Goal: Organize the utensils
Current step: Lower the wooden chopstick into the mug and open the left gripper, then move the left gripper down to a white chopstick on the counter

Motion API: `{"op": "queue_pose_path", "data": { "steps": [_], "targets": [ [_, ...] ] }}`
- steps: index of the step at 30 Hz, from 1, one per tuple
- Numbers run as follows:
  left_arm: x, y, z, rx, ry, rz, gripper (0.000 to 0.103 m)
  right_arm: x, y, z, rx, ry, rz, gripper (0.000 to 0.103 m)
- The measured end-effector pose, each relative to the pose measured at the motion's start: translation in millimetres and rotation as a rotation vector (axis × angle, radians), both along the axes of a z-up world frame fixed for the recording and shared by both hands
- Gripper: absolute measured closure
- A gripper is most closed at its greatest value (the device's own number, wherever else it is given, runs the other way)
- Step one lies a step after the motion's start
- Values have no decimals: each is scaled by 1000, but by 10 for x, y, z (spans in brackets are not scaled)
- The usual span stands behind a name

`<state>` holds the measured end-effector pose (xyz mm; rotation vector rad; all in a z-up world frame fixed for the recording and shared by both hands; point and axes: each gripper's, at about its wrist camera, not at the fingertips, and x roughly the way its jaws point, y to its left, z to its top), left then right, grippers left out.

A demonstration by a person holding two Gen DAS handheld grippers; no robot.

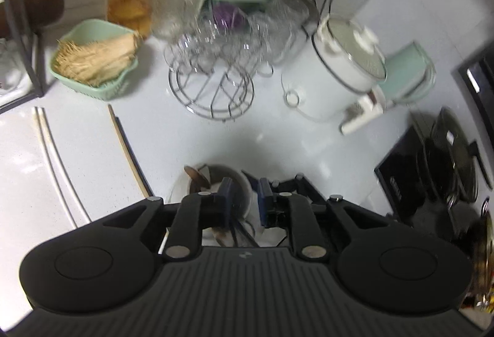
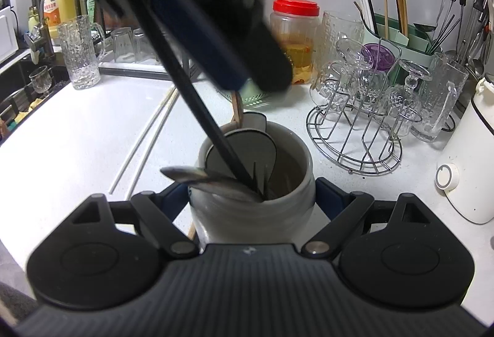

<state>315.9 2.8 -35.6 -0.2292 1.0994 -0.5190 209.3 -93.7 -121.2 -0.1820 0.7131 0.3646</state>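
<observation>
Utensils are standing in a grey ceramic crock [image 2: 251, 182] on the white counter [image 2: 77, 136]: a metal spoon [image 2: 197, 175] is leaning over its near rim, dark spatula heads [image 2: 240, 148] are resting against the inside wall, and a wooden handle [image 2: 237, 108] is rising behind them. Black chopsticks [image 2: 203, 108] are slanting down into the crock from the upper left.

The right gripper [image 2: 251, 201] is clamping the crock, one blue pad pressing on each side of its wall, so its jaws are standing wide around the pot. The left gripper [image 1: 244, 198] is hanging above the crock [image 1: 213, 182]; its jaws are slightly parted, and the chopsticks are running between the blue pads, though whether the pads are pressing on them cannot be told from the blurred views.

A pair of white chopsticks [image 1: 51, 151] and a single wooden chopstick [image 1: 126, 148] are lying loose on the counter, to the left of the crock.

Behind, a mint basket [image 1: 92, 59] is holding a bundle of pale fibres. A red-lidded jar [image 2: 295, 40] is holding amber liquid with pale pieces. A wire rack [image 2: 355, 133] is carrying upturned glasses, and a green caddy [image 2: 398, 40] is holding upright chopsticks and ladles. A white cooker [image 1: 342, 68] is sitting to the right.
</observation>
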Motion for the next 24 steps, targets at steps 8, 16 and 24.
{"op": "queue_pose_path", "data": {
  "steps": [8, 16, 24],
  "targets": [
    [-278, 208, 370, 44, -174, 121, 85, -2, 0, -3, 2, 3, -3, 13],
    [-565, 730, 396, 62, -203, 367, 85, 18, -2, -2, 2, 17, 2, 13],
    [-868, 1034, -6, 116, -81, 535, 85, 59, -32, 11, -4, 40, 41, 13]
  ]
}}
